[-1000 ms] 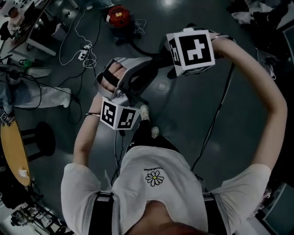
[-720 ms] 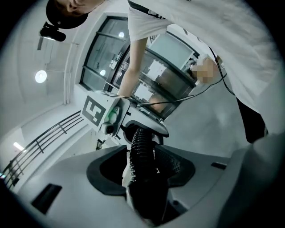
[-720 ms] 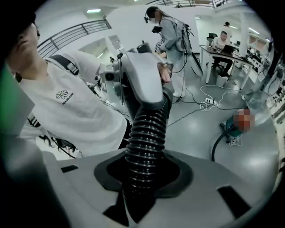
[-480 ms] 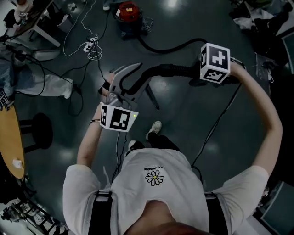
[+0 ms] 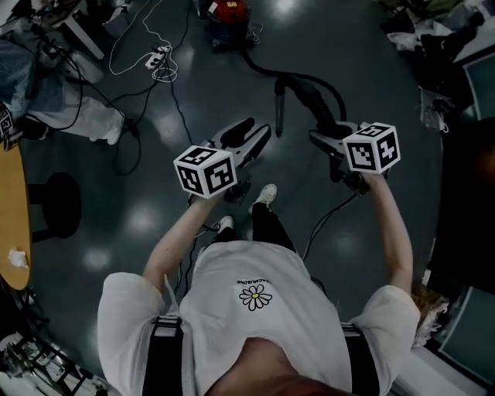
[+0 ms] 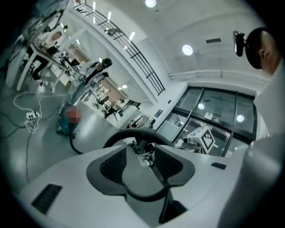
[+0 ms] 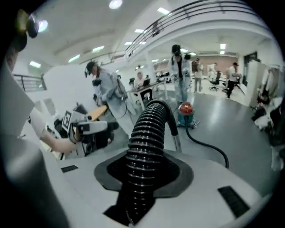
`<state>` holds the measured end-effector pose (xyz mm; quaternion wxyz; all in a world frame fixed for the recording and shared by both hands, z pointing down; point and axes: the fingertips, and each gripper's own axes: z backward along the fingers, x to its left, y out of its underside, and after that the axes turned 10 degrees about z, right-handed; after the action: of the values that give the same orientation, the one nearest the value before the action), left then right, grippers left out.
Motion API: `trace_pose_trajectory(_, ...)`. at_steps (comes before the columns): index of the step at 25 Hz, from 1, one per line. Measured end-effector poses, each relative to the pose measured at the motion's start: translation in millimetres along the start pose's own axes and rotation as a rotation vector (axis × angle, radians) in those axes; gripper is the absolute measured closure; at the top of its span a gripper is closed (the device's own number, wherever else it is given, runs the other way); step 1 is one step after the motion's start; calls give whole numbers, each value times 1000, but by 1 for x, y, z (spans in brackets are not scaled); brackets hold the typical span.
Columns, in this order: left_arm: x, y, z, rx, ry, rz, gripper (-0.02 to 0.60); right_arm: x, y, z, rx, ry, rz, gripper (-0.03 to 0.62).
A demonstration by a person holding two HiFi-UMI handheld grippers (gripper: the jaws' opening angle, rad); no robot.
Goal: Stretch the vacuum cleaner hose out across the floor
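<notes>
A red vacuum cleaner [image 5: 228, 15] stands on the floor at the top of the head view. Its black ribbed hose [image 5: 267, 69] curves from it to my right gripper [image 5: 329, 139], which is shut on it. In the right gripper view the hose [image 7: 149, 133] rises between the jaws and arches over toward the cleaner [image 7: 185, 111]. The hose's rigid tube [image 5: 278, 108] hangs down near the bend. My left gripper [image 5: 251, 133] hovers left of the tube, open with nothing between its fingers. In the left gripper view the hose [image 6: 133, 132] arches beyond the empty jaws.
White cables and a power strip [image 5: 158, 58] lie on the floor at the upper left. A black stool [image 5: 54, 205] and a wooden tabletop [image 5: 11, 216] stand at the left. Bags and clothes [image 5: 433, 35] fill the upper right. My shoes [image 5: 267, 193] are below the grippers.
Both grippers have come down and nearer to my body, rolling as they moved. The right one brought the hose along; the hose end that lay by the left jaws is now apart from them.
</notes>
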<state>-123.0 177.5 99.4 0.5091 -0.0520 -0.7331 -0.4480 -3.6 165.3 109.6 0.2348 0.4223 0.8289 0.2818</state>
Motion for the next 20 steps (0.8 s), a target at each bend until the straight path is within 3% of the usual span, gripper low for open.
trace_pose_trajectory(3,-23,-7,14,8,86,128,385,50,-2,3,-230,58,-133,447)
trace_pose_trajectory(5,-45,-5,22,36,129,130,359,89,10,-1,-329,74,-160,447)
trace_pose_trajectory(8,-69,16,31,105,121,110,319,147,25,-1,-444,61,-189,447)
trace_pose_trajectory(11,-80,55,47,158,94,206,318,196,40,8,-555,26,-271,447)
trace_pose_trajectory(16,-104,147,110,196,59,367,318,296,105,26,-627,-1,-294,445)
trace_pose_trajectory(18,-118,184,136,203,84,429,318,339,137,36,-623,1,-256,445)
trace_pose_trajectory(20,-139,218,169,202,160,482,318,381,169,49,-609,3,-205,445)
